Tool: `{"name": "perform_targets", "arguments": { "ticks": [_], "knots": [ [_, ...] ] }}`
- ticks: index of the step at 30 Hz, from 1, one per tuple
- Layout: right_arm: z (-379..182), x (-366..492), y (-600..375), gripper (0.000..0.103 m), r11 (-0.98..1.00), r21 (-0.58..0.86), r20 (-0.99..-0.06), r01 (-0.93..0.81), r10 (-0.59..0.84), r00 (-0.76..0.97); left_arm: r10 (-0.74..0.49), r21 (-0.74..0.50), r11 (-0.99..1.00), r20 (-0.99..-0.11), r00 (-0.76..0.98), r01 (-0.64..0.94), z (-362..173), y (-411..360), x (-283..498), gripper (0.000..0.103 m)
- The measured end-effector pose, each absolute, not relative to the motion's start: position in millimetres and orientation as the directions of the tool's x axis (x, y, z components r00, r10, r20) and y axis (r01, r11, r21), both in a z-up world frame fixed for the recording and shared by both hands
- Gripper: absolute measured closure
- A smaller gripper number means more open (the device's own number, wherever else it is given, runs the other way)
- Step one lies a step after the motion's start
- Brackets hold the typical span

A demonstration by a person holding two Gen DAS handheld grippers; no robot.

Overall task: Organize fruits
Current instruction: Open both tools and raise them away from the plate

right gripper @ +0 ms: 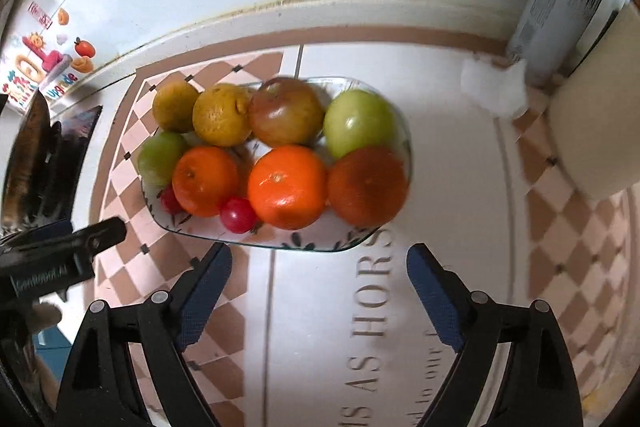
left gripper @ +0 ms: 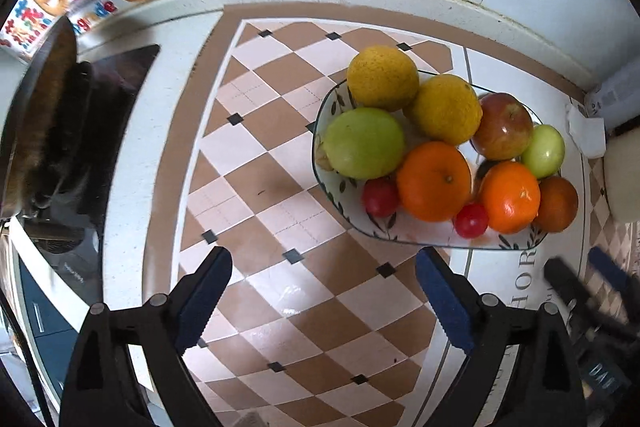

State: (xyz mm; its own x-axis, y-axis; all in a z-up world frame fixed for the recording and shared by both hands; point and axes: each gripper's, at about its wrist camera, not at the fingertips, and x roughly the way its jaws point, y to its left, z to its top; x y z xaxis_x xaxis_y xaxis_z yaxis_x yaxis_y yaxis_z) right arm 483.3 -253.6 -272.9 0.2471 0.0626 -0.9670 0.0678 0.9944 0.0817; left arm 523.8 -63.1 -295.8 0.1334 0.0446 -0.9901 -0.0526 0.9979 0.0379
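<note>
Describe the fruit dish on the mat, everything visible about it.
The dish is a shallow, clear glass plate with rounded corners, printed with dark leaf sprigs along its rim. It sits flat on the checkered mat, partly over the mat's white lettered panel. It is crowded with fruit: two yellow citrus, three oranges, two green fruits, a reddish apple and two small red tomatoes at its near edge. Neither claw touches it; both hang open above the mat in front of it.

A counter with a checkered mat point(left gripper: 280, 163) carries a glass plate point(left gripper: 420, 233) of fruits at right, and a white crumpled tissue point(right gripper: 496, 91) at far right.
</note>
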Motion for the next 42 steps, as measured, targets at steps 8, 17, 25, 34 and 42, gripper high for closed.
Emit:
{"name": "perform_targets", "arguments": {
  "ticks": [8, 17, 25, 34, 42],
  "knots": [
    [-241.2, 467.6, -256.8, 0.012, 0.998, 0.051, -0.952, 0.038, 0.038, 0.304, 0.048, 0.031, 0.997, -0.972, 0.23, -0.077, -258.2, -65.5, 490.5, 0.009],
    [-162.5, 391.8, -238.8, 0.012, 0.997, 0.047, -0.904, 0.054, 0.02, 0.426, 0.022, 0.006, 0.999, -0.918, 0.396, -0.043, -185.9, -47.9, 425.5, 0.009],
    [-93.7, 298.2, -215.7, 0.012, 0.992, 0.071, -0.841, 0.106, 0.003, 0.54, -0.014, 0.008, 0.999, -0.857, 0.516, 0.041, -124.8, -30.5, 341.8, 0.009],
    [-23.7, 181.6, -187.8, 0.007, 0.983, 0.056, -0.783, 0.173, -0.064, 0.618, -0.06, 0.001, 0.995, -0.808, 0.586, 0.103, -65.9, -7.6, 249.4, 0.009],
    [33.8, 96.5, -163.1, 0.007, 0.989, 0.016, -0.696, 0.15, -0.097, 0.712, -0.091, -0.021, 0.993, -0.76, 0.643, 0.115, -26.8, -5.3, 184.0, 0.009]
  ]
}}
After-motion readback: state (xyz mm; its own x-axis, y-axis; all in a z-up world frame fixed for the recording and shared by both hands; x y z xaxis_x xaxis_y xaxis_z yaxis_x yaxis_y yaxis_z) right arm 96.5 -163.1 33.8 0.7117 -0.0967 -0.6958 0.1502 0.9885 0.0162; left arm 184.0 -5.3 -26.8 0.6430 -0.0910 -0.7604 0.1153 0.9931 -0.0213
